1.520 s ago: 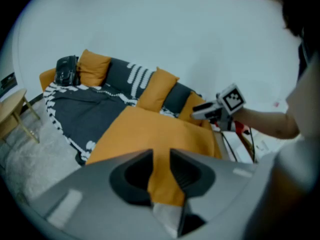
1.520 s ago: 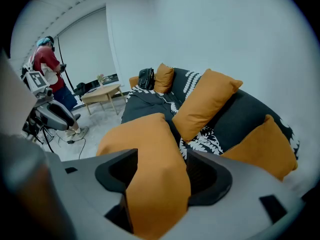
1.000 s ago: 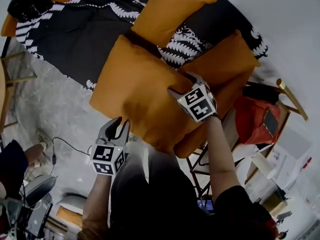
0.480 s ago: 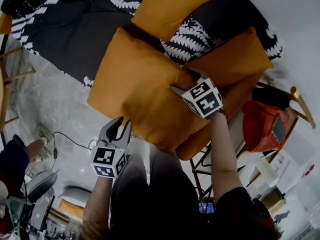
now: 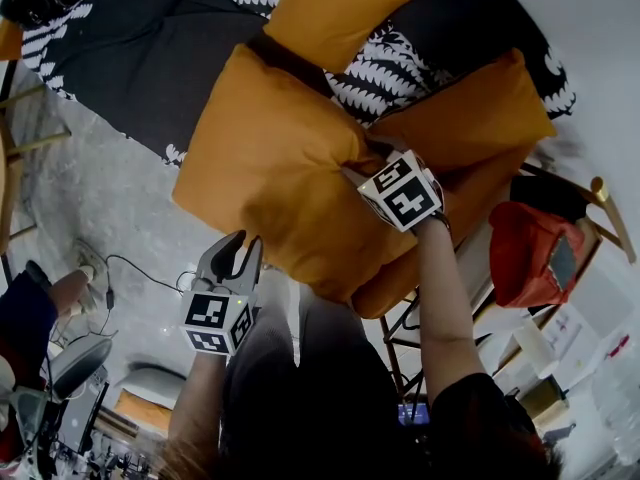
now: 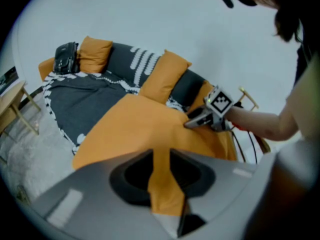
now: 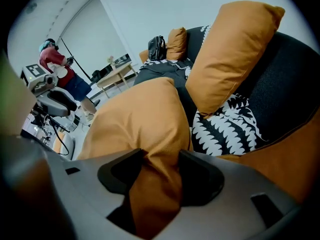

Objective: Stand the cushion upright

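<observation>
Left gripper (image 5: 238, 248): jaws narrow, pinching a thin fold of the orange cushion (image 5: 270, 168) at its near edge. Right gripper (image 5: 358, 164): jaws have just been closing, with a bunched corner of the same cushion clamped between them. Cushion is tilted, not upright, over the front edge of the sofa (image 7: 295, 84), overlapping a second orange cushion (image 5: 470, 128) on its right. Behind it, a third orange cushion (image 5: 340, 13) leans on the backrest. Fern-print throw (image 5: 150, 58) covers the seat. Black bag (image 7: 156, 46) sits at the far end.
</observation>
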Demonstrator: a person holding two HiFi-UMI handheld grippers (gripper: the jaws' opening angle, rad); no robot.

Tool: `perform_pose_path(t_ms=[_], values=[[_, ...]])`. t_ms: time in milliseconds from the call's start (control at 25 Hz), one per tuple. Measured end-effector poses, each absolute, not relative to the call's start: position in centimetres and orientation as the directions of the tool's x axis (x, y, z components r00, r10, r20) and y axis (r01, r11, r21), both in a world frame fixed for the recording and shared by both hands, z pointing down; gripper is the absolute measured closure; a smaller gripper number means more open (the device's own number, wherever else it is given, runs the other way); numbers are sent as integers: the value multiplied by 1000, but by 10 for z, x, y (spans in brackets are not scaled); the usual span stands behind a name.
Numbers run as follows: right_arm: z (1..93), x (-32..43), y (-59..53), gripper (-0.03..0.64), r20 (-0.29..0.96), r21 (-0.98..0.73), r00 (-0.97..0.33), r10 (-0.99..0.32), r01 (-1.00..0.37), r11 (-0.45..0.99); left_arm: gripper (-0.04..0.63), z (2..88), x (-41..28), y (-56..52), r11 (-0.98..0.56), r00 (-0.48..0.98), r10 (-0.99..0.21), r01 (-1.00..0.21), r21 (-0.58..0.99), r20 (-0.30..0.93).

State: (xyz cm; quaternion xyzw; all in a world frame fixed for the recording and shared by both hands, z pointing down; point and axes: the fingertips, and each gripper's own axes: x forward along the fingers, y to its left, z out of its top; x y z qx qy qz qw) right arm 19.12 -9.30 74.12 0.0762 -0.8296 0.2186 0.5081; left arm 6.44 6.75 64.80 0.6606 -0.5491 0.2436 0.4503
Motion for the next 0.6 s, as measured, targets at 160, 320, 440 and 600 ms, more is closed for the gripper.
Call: perform_pose_path(t_ms=[160, 320, 440, 600], values=[[736, 187, -89, 414, 881, -259, -467, 77, -339, 905, 489, 642, 62, 67, 17, 268, -521, -946, 323, 811], [724, 185, -87, 458, 885, -203, -464, 29, -330, 922, 492, 631, 58, 67, 23, 255, -541, -948, 318, 801], [712, 184, -86, 498, 881, -152, -472, -27, -336, 930, 494, 623, 56, 69, 26, 249, -555, -949, 315, 794], [697, 180, -82, 552, 877, -110, -474, -75, -350, 930, 497, 616, 54, 76, 34, 240, -567, -949, 313, 788]])
